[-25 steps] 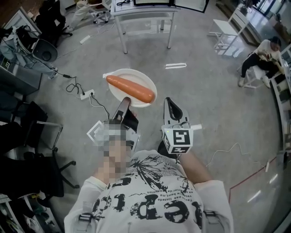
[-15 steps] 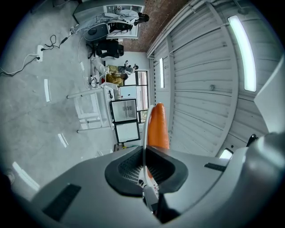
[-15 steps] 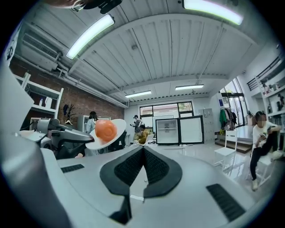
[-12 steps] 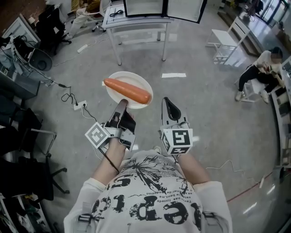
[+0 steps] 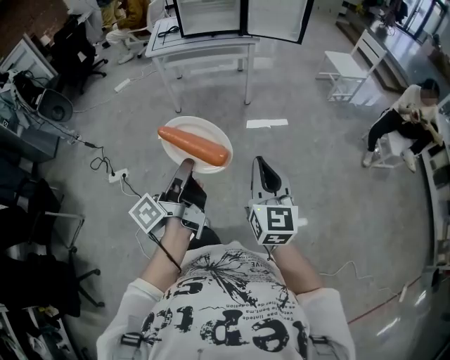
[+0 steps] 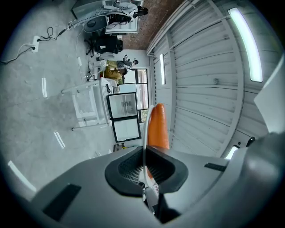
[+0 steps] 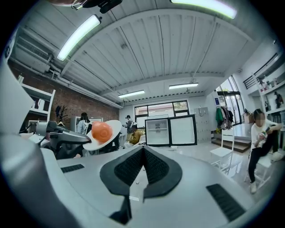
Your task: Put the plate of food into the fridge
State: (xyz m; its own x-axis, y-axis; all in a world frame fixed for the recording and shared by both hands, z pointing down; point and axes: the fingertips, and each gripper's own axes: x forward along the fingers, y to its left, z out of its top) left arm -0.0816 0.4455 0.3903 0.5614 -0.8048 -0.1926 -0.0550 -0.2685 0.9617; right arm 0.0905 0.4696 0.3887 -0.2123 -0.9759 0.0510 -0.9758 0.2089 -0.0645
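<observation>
A white plate [image 5: 212, 132] with a long orange carrot [image 5: 194, 145] on it is carried in the air over the grey floor. My left gripper [image 5: 185, 166] is shut on the plate's near rim. In the left gripper view the plate's thin edge [image 6: 145, 133] runs between the pads, with the carrot [image 6: 158, 128] beyond. My right gripper [image 5: 261, 166] is shut on nothing, to the right of the plate. The fridge [image 5: 242, 15] stands ahead with its door [image 5: 280, 19] open; the right gripper view shows the fridge [image 7: 170, 131] and the plate [image 7: 111, 131] at left.
A white table [image 5: 202, 50] stands in front of the fridge. A power strip and cables [image 5: 116, 174] lie on the floor at left, with office chairs [image 5: 42, 232] beyond. A white chair [image 5: 348, 67] and a seated person [image 5: 404, 116] are at right.
The fridge and white table have come nearer and lower in the head view as the person walks toward them. The plate stays in the left gripper's hold; both grippers keep their places.
</observation>
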